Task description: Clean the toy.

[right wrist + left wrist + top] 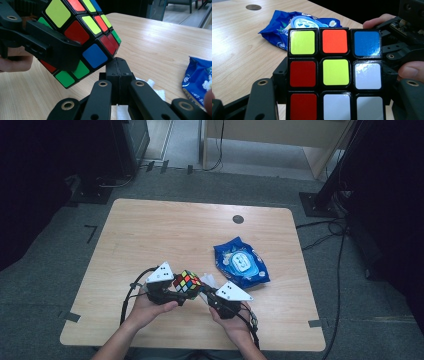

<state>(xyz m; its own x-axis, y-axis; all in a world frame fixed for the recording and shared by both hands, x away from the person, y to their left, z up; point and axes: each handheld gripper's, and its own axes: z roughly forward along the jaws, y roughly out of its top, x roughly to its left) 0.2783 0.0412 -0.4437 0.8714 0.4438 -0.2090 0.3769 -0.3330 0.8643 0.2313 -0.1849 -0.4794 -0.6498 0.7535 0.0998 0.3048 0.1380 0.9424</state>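
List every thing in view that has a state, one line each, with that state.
Scrambled multicoloured puzzle cube: lifted off the table, clamped between the left gripper's jaws.
Left gripper: shut on the cube.
Right gripper: jaws shut together, empty, tips just under the cube's corner.
Blue plastic wet-wipe pack: lying flat on the table, lid closed.
White crumpled tissue: lying on the table beneath the right gripper.

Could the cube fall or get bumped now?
Maybe. The left gripper is shut on the cube and holds it above the table, so a slip could drop it. The right gripper is shut with nothing between its jaws, its tip right at the cube's corner; a push might twist the cube loose.
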